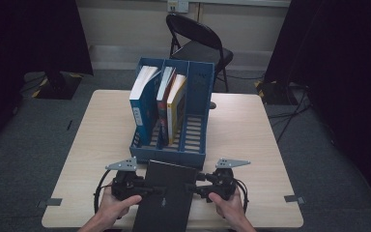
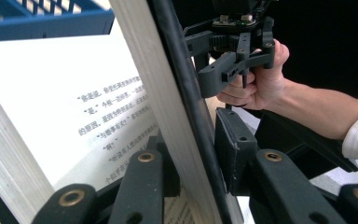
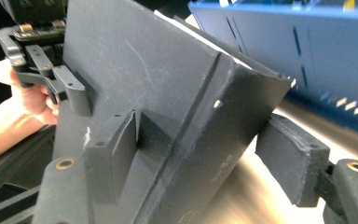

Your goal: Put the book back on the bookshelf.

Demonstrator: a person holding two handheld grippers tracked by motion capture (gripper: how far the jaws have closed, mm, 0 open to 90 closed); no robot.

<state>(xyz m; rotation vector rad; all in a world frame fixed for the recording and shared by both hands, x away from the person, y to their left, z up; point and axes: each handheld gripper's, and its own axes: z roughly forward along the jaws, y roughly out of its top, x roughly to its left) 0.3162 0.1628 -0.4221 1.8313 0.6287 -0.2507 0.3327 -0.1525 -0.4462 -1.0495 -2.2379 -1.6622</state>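
A black hardcover book (image 1: 166, 193) hangs tilted over the near edge of the table (image 1: 101, 125), held from both sides. My left gripper (image 1: 157, 189) is shut on its left edge. In the left gripper view the jaws (image 2: 191, 158) pinch the black cover (image 2: 186, 93) and a wad of pages, and a printed page (image 2: 88, 107) lies open beside them. My right gripper (image 1: 191, 186) is on the right edge. In the right gripper view its jaws (image 3: 200, 158) straddle the spine of the book (image 3: 158, 70), one pad (image 3: 112, 154) on the cover and the other pad (image 3: 291, 158) against the underside.
A blue three-slot file holder (image 1: 171, 155) stands just beyond the book, mid-table. It holds a blue book (image 1: 142, 104), a red book (image 1: 164, 92) and a yellow book (image 1: 176, 104); its right slot is free. A black folding chair (image 1: 198, 43) stands behind the table.
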